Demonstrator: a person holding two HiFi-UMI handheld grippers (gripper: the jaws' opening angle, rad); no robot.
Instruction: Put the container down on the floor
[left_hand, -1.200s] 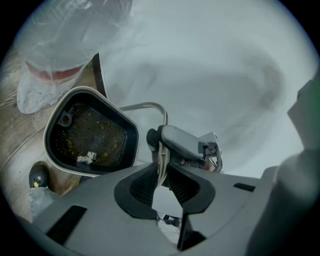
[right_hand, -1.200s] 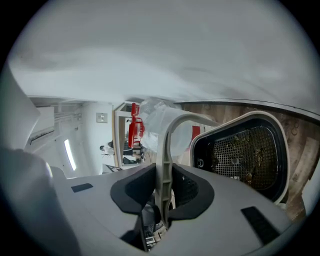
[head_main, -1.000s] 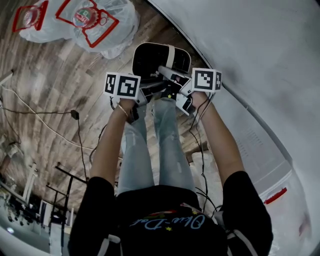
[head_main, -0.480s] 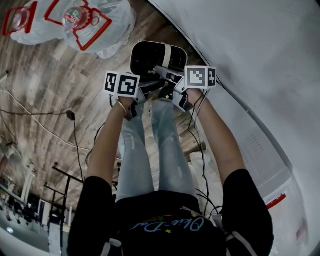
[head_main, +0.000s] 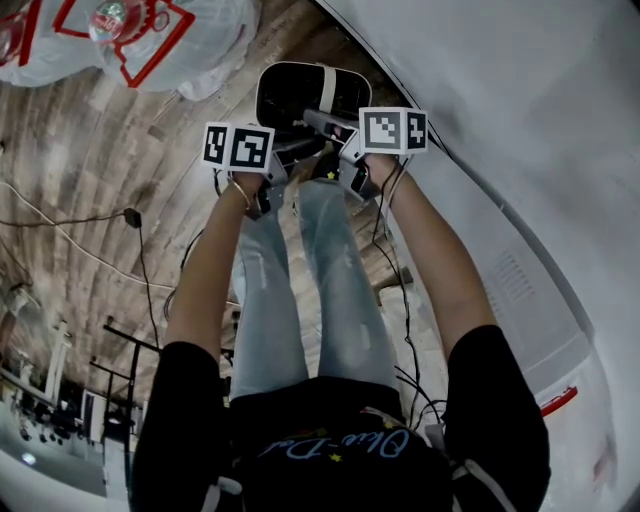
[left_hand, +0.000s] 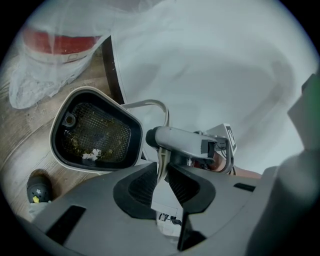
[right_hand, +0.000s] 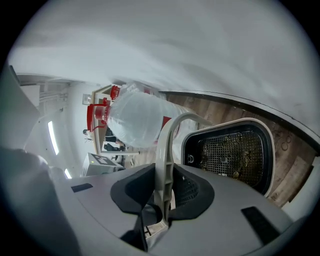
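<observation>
Over floor (head_main: 120, 170) | 1 container (head_main: 290, 95) — left gripper (left_hand: 161, 175), right gripper (right_hand: 164, 182) clamp handle (right_hand: 167, 142)

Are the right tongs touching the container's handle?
Touching. The right gripper view shows the right tongs closed on the pale handle, with both pads pressed against its sides.

Black, cream-rimmed container (head_main: 300, 95) over plank floor (head_main: 100, 170), left gripper (head_main: 290, 152) and right gripper (head_main: 328, 128) at its near edge.
</observation>
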